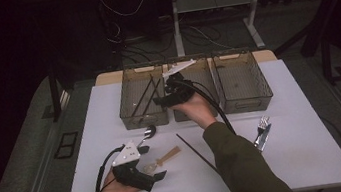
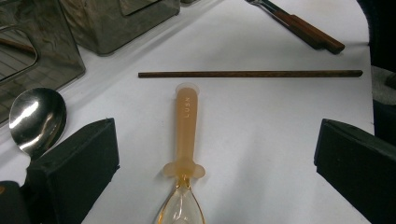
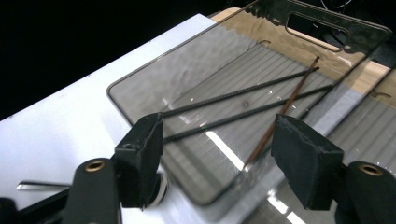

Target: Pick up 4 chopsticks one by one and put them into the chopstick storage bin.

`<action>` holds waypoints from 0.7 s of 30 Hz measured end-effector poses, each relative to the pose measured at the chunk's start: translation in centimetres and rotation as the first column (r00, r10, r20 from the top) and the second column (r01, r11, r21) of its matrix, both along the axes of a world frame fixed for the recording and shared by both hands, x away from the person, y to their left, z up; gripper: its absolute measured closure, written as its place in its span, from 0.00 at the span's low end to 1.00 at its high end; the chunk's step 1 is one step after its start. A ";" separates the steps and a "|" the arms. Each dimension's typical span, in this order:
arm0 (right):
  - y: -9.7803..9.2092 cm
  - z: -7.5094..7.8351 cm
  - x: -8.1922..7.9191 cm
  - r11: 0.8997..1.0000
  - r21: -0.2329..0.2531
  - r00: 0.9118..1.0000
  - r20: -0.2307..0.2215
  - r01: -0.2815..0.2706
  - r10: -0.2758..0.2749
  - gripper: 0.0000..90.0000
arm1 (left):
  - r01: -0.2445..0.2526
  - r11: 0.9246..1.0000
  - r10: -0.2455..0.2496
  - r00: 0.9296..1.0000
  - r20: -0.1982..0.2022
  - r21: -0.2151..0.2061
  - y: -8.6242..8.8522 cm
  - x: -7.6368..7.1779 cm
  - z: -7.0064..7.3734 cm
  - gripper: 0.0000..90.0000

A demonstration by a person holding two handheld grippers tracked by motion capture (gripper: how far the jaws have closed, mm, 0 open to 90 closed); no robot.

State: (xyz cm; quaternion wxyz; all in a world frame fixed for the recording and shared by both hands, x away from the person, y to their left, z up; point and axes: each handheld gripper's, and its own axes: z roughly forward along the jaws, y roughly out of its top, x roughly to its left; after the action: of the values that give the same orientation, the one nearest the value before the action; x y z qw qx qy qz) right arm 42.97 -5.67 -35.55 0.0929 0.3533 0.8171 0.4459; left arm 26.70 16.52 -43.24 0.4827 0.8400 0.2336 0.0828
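My left gripper rests low on the desk at about 7 o'clock in the high view, its jaws spread wide and holding nothing. In the left gripper view the orange plastic spoon lies flat between those jaws, touching neither, its handle pointing to 12 o'clock and its clear bowl toward the camera. In the high view that spoon sits just at 1 o'clock of my left gripper. A metal spoon lies just beside the left-hand jaw, at 9 o'clock in the left gripper view. Beyond the orange handle's tip, a single dark chopstick lies crosswise on the desk, near the tip but apart from it.

My right gripper hovers over the near edge of the left bin, at about 12 o'clock in the high view. Its jaws are also open and empty. In the right gripper view, 3 chopsticks lie inside that bin: 2 black ones roughly side by side and 1 brown one crossing them at a slant.

A middle bin and a right bin stand alongside. A fork and knife lie together on the desk at 4 o'clock, well apart from both grippers.
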 end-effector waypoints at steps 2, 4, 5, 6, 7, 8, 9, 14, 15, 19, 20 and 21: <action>-0.7 0.0 -0.5 1.000 -0.002 1.000 0.003 -0.006 0.006 0.36 | -0.003 1.000 0.003 1.000 -0.001 -0.006 0.0 0.0 0.0 0.00; -1.5 0.0 -1.1 1.000 -0.008 1.000 0.022 0.004 -0.004 0.36 | -0.004 1.000 0.004 1.000 -0.006 -0.006 -0.1 0.0 -0.1 0.00; -1.9 0.0 -1.4 1.000 -0.001 1.000 0.022 0.005 -0.005 0.36 | -0.004 1.000 0.004 1.000 -0.005 -0.005 -0.1 0.0 -0.1 0.00; -2.3 -0.1 -1.7 1.000 0.002 1.000 0.021 0.006 -0.006 0.36 | -0.005 1.000 0.005 1.000 -0.005 -0.007 -0.1 0.0 -0.1 0.00; -2.7 -0.2 -1.9 1.000 0.002 1.000 0.023 0.007 -0.007 0.36 | -0.009 1.000 0.009 1.000 -0.008 -0.014 -0.1 0.0 -0.1 0.00; -3.0 -0.3 -2.2 1.000 0.001 1.000 0.023 0.005 -0.005 0.35 | -0.007 1.000 0.007 1.000 -0.006 -0.009 -0.1 0.0 -0.1 0.00; -3.3 -0.4 -2.5 1.000 -0.001 1.000 0.022 0.004 -0.004 0.34 | -0.012 1.000 0.012 1.000 -0.013 -0.016 -0.1 0.0 -0.1 0.00; -4.8 -1.0 -3.9 1.000 -0.004 1.000 0.013 -0.021 0.021 0.30 | -0.011 1.000 0.011 1.000 -0.015 -0.010 -0.1 0.0 -0.1 0.00; -5.0 -1.0 -4.1 1.000 -0.007 1.000 0.011 -0.024 0.024 0.30 | -0.010 1.000 0.010 1.000 -0.014 -0.009 -0.1 0.0 -0.1 0.00; -6.3 -1.6 -5.3 0.999 -0.020 0.999 0.012 -0.043 0.043 0.29 | -0.007 1.000 0.007 1.000 -0.012 -0.003 0.0 0.0 -0.1 0.00; -6.6 -1.7 -5.6 0.999 -0.023 0.999 0.010 -0.046 0.046 0.29 | -0.015 1.000 0.015 1.000 -0.013 -0.018 -0.1 0.0 -0.1 0.00; -6.9 -1.9 -5.9 0.999 -0.026 0.999 0.009 -0.047 0.048 0.29 | -0.015 1.000 0.015 1.000 -0.013 -0.017 -0.1 0.0 -0.1 0.00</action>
State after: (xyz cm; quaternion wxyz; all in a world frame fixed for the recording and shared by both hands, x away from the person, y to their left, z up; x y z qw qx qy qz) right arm 37.08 -12.58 -37.44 0.0909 0.3304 0.8305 0.4391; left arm 26.71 16.40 -43.39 0.4878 0.8346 0.2437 0.0789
